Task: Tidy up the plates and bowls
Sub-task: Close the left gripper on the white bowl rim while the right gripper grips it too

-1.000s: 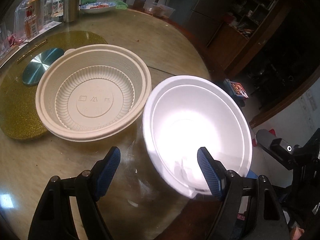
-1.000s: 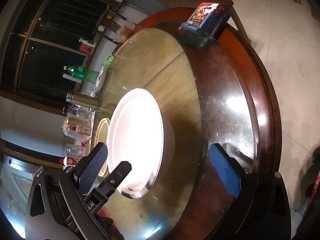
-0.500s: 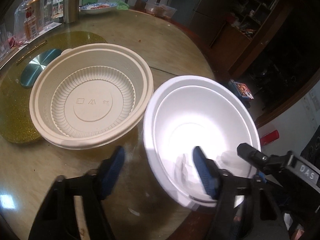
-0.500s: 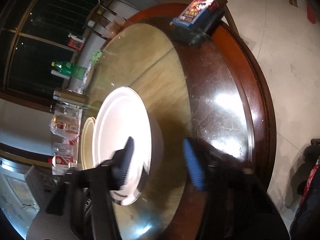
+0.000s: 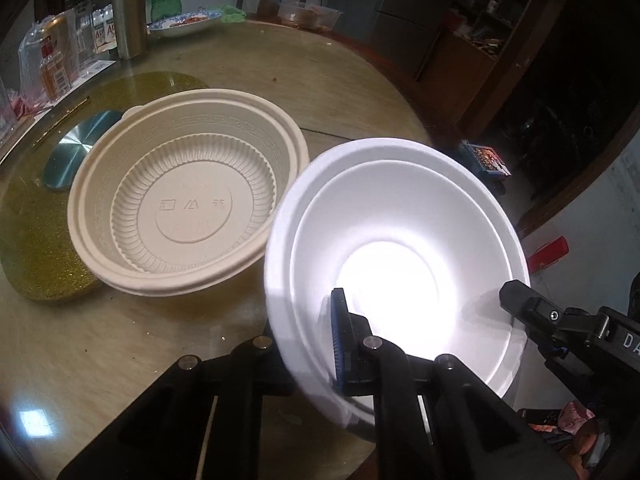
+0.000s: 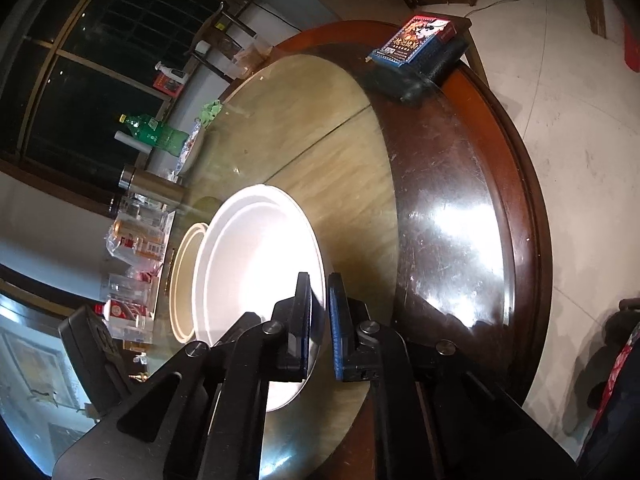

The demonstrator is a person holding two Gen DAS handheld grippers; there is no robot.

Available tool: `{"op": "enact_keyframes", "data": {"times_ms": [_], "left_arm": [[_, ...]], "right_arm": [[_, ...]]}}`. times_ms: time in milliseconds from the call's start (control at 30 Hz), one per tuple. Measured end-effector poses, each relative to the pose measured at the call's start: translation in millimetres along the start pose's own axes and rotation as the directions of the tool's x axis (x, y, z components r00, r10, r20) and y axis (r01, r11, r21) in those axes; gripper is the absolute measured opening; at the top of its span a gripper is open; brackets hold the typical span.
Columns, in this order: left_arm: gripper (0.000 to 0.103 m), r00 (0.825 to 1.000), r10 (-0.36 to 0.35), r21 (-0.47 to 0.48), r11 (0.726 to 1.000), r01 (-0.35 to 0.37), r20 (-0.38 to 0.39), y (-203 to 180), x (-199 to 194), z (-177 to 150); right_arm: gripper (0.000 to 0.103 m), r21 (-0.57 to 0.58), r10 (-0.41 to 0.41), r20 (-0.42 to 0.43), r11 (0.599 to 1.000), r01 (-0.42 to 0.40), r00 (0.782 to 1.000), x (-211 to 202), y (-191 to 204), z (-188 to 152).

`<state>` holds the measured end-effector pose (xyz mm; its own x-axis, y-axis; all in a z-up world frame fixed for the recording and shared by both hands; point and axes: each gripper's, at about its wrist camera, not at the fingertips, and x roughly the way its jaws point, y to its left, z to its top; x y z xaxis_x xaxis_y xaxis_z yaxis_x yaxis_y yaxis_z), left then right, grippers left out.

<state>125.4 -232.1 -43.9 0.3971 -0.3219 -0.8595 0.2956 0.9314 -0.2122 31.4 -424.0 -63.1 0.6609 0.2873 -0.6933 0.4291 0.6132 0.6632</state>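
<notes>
While both of our grippers pinch the rim of the white bowl, it sits on the round table with the beige bowl touching it at nine o'clock. Our left gripper is clamped on the near rim at six o'clock. Our right gripper is clamped on the rim at four o'clock.
</notes>
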Motion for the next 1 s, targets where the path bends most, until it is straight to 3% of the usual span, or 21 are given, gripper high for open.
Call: {"op": "enact_keyframes", "data": {"times_ms": [367,1000], "left_arm": [[0.01,1.0,0.01,0.004,1.0,-0.01,0.008,6,-9,-6],[0.01,0.996,0.018,0.01,1.0,-0.019,0.088,18,-42,-19]], "right_arm": [[0.006,-0.039,-0.033,-0.016,0.999,0.032,0.999,-3,11,-11],[0.006,-0.096,0.009,0.007,0.995,-0.008,1.0,-22,35,-41]]}}
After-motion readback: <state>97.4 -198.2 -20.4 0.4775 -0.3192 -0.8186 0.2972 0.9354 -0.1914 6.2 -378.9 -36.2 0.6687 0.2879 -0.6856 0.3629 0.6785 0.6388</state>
